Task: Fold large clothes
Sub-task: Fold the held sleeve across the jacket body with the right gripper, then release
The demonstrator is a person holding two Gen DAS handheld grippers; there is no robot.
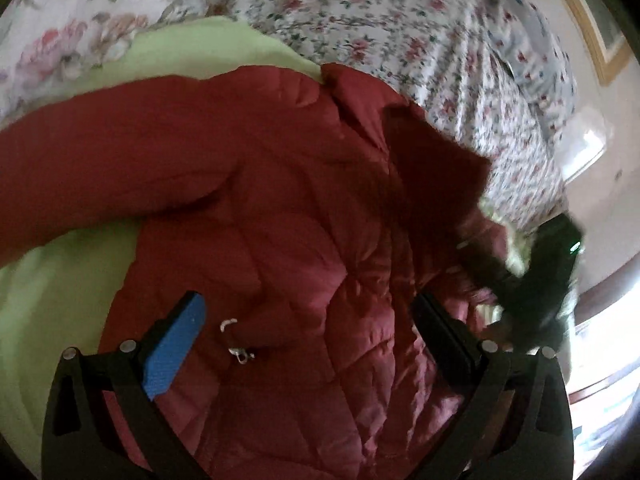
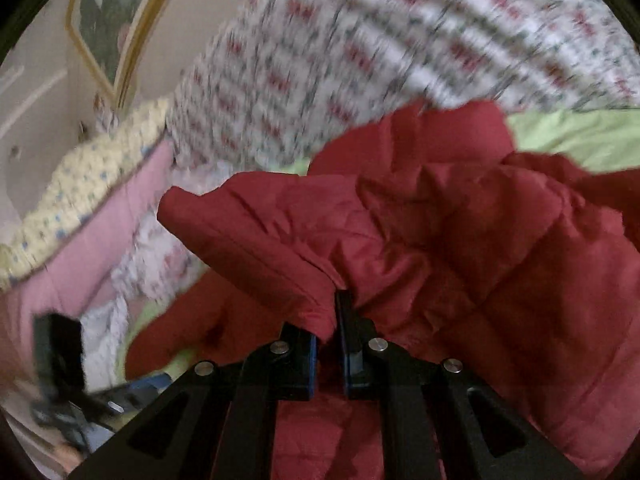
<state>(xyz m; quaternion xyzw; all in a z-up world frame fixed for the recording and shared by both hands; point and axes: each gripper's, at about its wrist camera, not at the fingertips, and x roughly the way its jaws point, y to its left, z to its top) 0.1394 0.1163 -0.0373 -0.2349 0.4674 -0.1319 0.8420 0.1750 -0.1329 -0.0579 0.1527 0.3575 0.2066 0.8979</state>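
Note:
A red quilted puffer jacket (image 1: 280,200) lies on a light green sheet (image 1: 52,288) on the bed, one sleeve stretched out to the left. My left gripper (image 1: 308,320) is open and empty, its fingers spread just above the jacket's body near a metal zipper pull (image 1: 240,354). My right gripper (image 2: 328,316) is shut on a bunched fold of the jacket (image 2: 460,240), with a sleeve end (image 2: 248,232) lifted and draped to its left. The right gripper also shows blurred in the left wrist view (image 1: 536,288) at the jacket's right edge.
A floral bedspread (image 1: 380,28) covers the bed beyond the jacket. A pink and yellow quilt (image 2: 88,216) lies at the bed's left side in the right wrist view. A framed picture (image 2: 112,12) hangs on the wall. The other gripper (image 2: 60,360) shows blurred at lower left.

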